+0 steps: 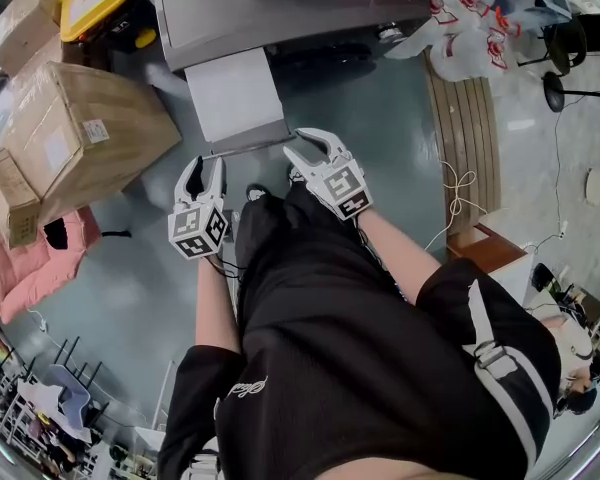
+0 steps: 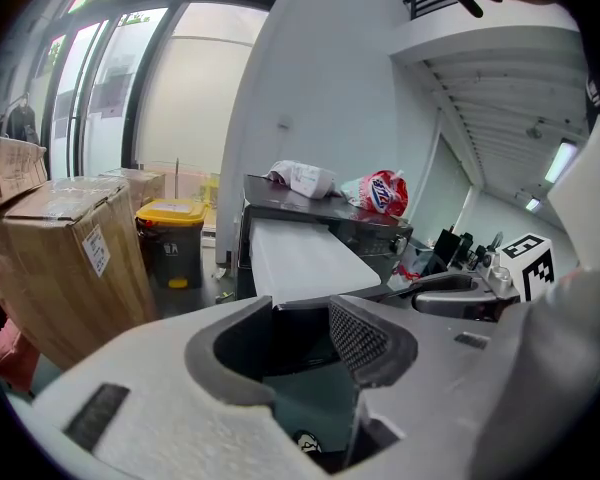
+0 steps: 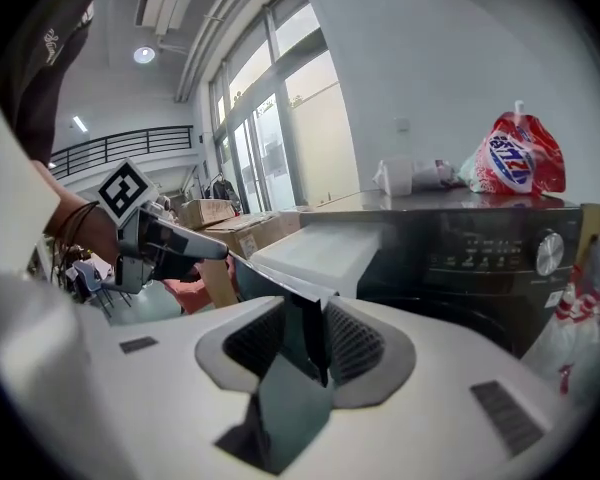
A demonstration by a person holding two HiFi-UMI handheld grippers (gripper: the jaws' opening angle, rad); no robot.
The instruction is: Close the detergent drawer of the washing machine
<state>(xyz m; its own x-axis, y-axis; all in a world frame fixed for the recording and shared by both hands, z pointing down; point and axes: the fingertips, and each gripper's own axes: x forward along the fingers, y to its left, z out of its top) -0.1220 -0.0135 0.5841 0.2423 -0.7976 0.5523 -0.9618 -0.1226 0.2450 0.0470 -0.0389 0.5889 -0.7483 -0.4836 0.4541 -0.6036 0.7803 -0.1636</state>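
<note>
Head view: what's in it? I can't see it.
A white detergent drawer sticks out of a dark washing machine. The person's left gripper and right gripper, both open, point at its front edge. Cardboard boxes stand left.

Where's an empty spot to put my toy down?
Bare floor lies between the open drawer and the wooden slats, with more beside the cardboard boxes. The machine top is mostly bare too. It's crowded around the plastic bags.
</note>
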